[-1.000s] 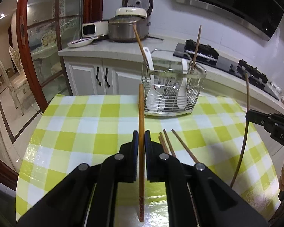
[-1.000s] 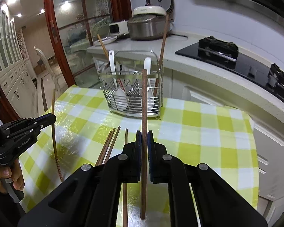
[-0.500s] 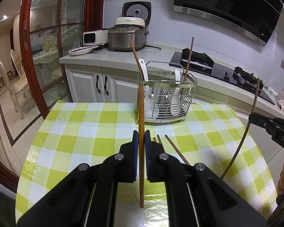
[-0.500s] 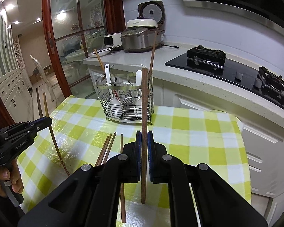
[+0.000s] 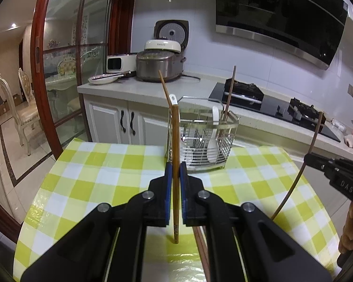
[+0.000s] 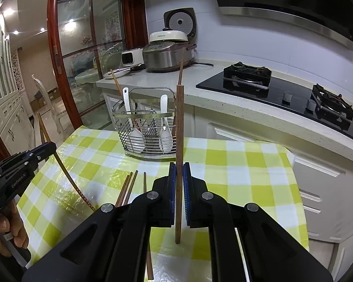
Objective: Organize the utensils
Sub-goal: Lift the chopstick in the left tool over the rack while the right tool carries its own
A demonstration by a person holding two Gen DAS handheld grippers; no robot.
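My left gripper [image 5: 175, 168] is shut on a light wooden chopstick [image 5: 175, 141] that stands upright between the blue pads. My right gripper [image 6: 179, 167] is shut on a darker chopstick [image 6: 179, 127], also upright. Both hang above the checked table [image 5: 101, 169], short of the wire utensil basket [image 5: 201, 141] at its far edge. The basket [image 6: 148, 129] holds white spoons [image 6: 163, 127] and two leaning chopsticks. Several loose chopsticks [image 6: 129, 188] lie flat on the cloth. Each gripper shows in the other's view: the right gripper [image 5: 306, 158], the left gripper [image 6: 54, 145].
Behind the table runs a white counter [image 5: 195, 89] with a rice cooker [image 5: 160, 65], a plate [image 5: 101, 78] and a black gas hob [image 6: 282, 91]. A glass door with a red frame [image 5: 38, 70] stands at the left. A person's hand [image 6: 2, 230] holds the left tool.
Both grippers have risen and tipped up with their chopsticks, lifting them off the cloth. The basket now sits lower and farther in both views. The grips are unchanged.
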